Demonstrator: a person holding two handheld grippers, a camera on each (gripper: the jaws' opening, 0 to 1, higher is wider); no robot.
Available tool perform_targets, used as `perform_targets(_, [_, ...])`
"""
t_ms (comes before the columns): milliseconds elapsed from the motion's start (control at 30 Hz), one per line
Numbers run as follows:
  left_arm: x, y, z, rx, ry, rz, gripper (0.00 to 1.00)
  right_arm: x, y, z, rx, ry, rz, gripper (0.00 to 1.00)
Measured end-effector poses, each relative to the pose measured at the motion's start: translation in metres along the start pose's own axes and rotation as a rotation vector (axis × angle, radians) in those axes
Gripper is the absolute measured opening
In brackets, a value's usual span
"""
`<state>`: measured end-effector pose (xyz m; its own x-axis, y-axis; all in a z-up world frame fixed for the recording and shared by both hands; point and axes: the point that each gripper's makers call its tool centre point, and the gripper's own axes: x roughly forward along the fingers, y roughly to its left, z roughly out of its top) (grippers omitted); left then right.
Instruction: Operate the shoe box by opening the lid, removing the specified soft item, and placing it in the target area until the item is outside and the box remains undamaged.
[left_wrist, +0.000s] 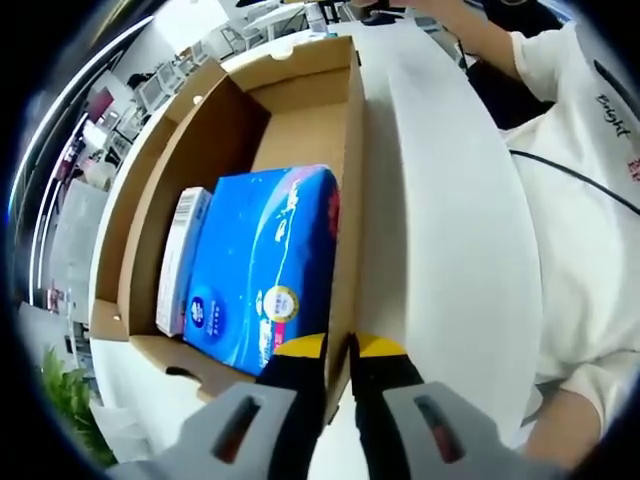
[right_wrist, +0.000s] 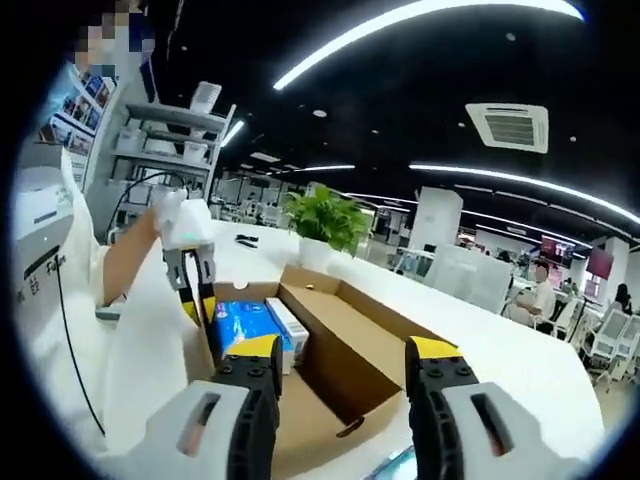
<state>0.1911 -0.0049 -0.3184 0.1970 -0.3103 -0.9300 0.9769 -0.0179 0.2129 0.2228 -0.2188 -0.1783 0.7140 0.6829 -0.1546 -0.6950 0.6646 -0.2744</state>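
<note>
The blue tissue pack (left_wrist: 265, 270) lay inside the open shoe box (left_wrist: 150, 220), beside a small white carton (left_wrist: 182, 260). My left gripper (left_wrist: 340, 372) clamped the box wall; my right gripper (right_wrist: 340, 375) stood open. Extraction was pending: next, I judged, the right should descend onto the pack.

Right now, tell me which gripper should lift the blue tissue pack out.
Right. The right gripper is open and free, facing the box. The left gripper is pinched on the box wall beside the tissue pack, steadying it.
</note>
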Motion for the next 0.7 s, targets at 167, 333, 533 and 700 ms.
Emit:
perform_targets(167, [0.0,0.0,0.0,-0.001,-0.001,0.005,0.09,0.015,0.006,0.006,-0.073,0.024,0.009,0.5])
perform_targets(333, [0.0,0.0,0.0,0.001,0.0,0.004,0.09,0.034,0.018,0.004,-0.004,0.025,0.099,0.5])
perform_targets(533, [0.0,0.0,0.0,0.006,-0.006,0.01,0.09,0.051,0.032,0.004,-0.049,0.067,0.185,0.5])
perform_targets(700, [0.0,-0.001,0.0,0.008,0.0,-0.006,0.08,0.064,0.039,0.001,-0.05,0.107,0.226,0.5])
